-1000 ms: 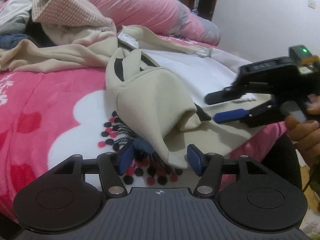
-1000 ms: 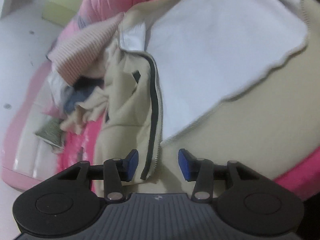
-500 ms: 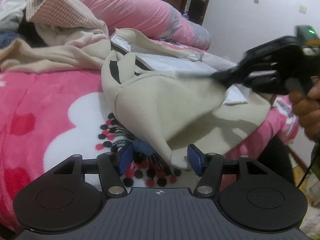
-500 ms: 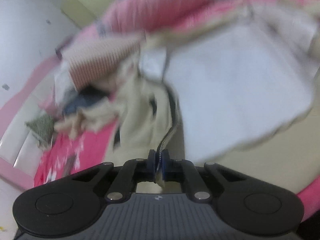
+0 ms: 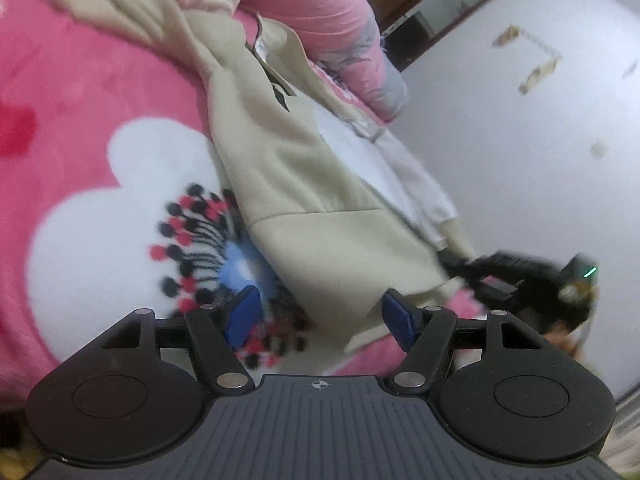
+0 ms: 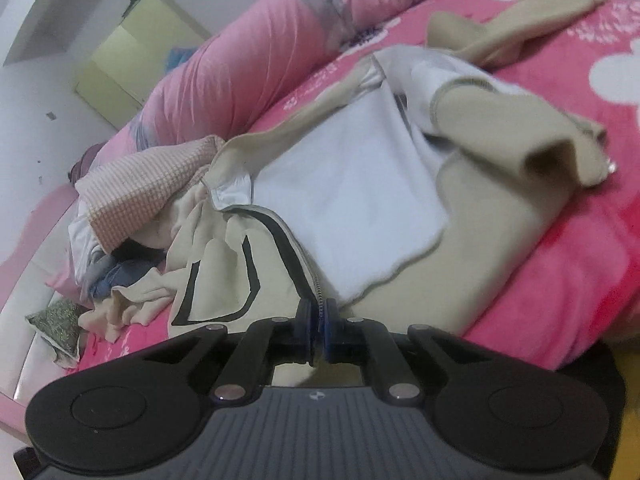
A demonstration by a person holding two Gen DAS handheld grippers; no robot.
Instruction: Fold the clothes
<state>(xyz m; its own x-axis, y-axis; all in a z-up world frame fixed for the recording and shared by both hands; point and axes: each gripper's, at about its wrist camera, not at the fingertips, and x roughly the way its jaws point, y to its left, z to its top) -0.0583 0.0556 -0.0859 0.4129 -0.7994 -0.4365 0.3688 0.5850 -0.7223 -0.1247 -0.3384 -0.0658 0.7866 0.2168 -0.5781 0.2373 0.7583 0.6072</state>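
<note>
Pinching the zipper edge of one beige jacket (image 6: pixel 472 216), the right gripper (image 6: pixel 318 330) is clamped tight. The left gripper (image 5: pixel 320 320) has just been widening, hem at five o'clock between unpressed pads. One pink bolster (image 6: pixel 240 72) lies at eleven o'clock.

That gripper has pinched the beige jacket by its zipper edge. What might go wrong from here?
1. The right gripper clamps only the thin zipper edge of the beige jacket, so it may slip free.
2. The left gripper, just opening wider, holds nothing; the hem could bunch.
3. The clothes pile nearby might get dragged along.
</note>
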